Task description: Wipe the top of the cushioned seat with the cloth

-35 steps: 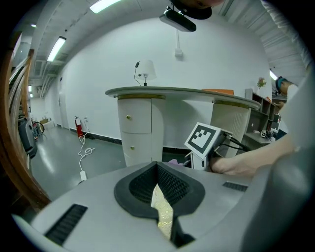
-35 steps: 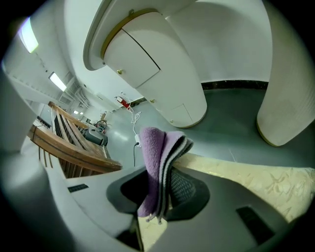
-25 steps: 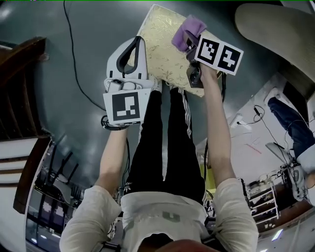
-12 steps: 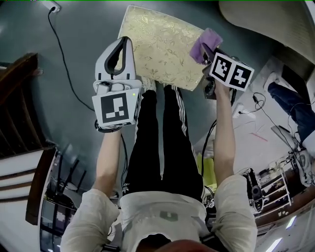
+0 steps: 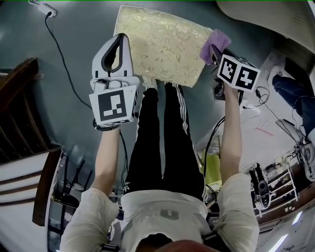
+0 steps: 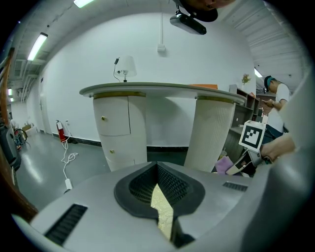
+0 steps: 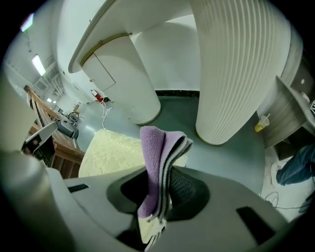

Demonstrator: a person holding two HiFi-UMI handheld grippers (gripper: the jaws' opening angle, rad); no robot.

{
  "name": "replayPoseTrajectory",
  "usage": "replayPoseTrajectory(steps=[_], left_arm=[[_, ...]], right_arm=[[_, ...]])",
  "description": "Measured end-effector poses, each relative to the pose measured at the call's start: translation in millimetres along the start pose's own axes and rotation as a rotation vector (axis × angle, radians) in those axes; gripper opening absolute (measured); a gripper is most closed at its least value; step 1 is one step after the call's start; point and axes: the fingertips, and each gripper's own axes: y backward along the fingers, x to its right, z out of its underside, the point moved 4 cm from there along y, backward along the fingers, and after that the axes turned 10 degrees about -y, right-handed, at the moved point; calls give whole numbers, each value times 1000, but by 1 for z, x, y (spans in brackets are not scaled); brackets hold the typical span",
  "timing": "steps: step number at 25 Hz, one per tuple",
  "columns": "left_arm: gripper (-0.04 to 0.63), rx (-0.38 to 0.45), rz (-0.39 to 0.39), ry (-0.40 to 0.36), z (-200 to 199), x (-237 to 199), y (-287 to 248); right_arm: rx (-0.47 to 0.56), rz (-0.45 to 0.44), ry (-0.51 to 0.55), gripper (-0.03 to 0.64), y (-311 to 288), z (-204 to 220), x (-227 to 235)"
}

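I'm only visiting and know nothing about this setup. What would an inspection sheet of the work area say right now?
Surface: glossy grey floor; the seat stands on it.
Job's things: cushioned seat with a gold leaf-patterned top; purple cloth at its right edge.
Clutter: yellow cup on the floor near a ribbed column.
Grippers: left gripper shut and empty, by the seat's left edge; right gripper shut on the cloth.
Cables: dark cable on the floor, ending at a white block.
Surroundings: white counter, wooden furniture, another person.
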Motion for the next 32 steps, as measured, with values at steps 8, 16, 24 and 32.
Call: replayPoseTrajectory(steps=[8,16,24,32], left_arm=[[-8,10,25,-19,-5,13,1],[-8,9,18,-10,-4,11,3],[-8,-3,14,-2,2,8,6],[-8,-30,6,12,5,5,14]], right_arm=[[4,25,-26,91,2,-1,3],[13,45,-49,91,3,0,8],[23,67,-91,91,2,2,17],[44,99,-70,91,12,-2,8]])
